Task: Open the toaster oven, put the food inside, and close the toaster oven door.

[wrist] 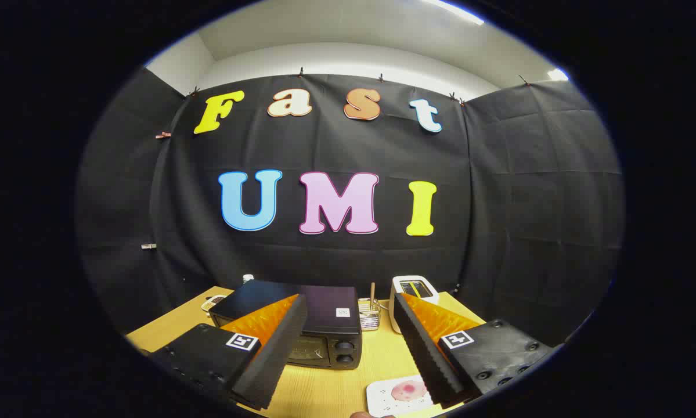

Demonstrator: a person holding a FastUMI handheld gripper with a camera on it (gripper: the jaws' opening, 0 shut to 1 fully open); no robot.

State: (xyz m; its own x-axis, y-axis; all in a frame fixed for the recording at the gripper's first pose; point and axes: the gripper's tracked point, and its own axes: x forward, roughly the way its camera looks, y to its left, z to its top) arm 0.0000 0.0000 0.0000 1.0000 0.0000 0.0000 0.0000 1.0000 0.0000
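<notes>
A black toaster oven [318, 325] stands on the wooden table [377, 354], its glass door shut and two knobs on its right side. My gripper [350, 307] is open above the table, with the left finger crossing in front of the oven's door. A white plate [397, 396] with a pinkish piece of food [407, 390] lies on the table close below, just inside the right finger. Part of the plate is hidden by that finger.
A white toaster [414, 290] stands behind the right finger. A small wire basket with a stick in it [370, 314] sits between it and the oven. A small dish [213, 302] and a bottle cap [247, 278] show behind the oven's left side.
</notes>
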